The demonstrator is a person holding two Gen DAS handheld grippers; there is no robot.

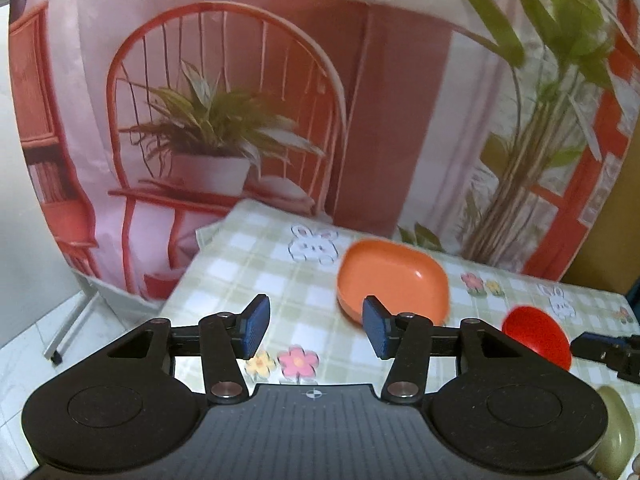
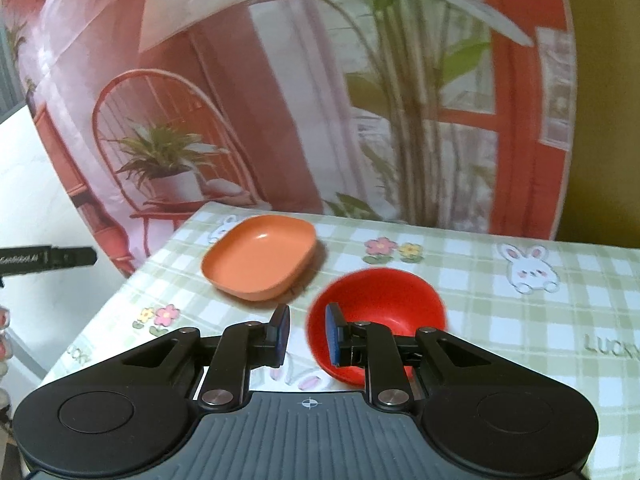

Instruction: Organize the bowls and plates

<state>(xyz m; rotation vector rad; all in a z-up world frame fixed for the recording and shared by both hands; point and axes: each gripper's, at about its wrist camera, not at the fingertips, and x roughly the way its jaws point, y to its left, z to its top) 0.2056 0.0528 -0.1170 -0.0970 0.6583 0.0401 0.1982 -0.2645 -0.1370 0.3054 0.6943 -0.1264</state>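
Observation:
An orange squarish plate (image 1: 394, 280) lies on the checked tablecloth; it also shows in the right wrist view (image 2: 260, 260). A red round bowl (image 2: 380, 316) sits to its right, also seen at the right of the left wrist view (image 1: 538, 334). My left gripper (image 1: 316, 328) is open and empty, its right pad in front of the orange plate's near edge. My right gripper (image 2: 307, 334) is open, hovering at the red bowl's near-left rim, its right pad in front of the bowl, not closed on it.
The table (image 2: 520, 320) has a green checked cloth with rabbits and flowers; its left edge drops to a tiled floor (image 1: 24, 352). An olive-green dish (image 1: 618, 436) sits at the lower right. A printed backdrop (image 1: 240, 100) hangs behind the table.

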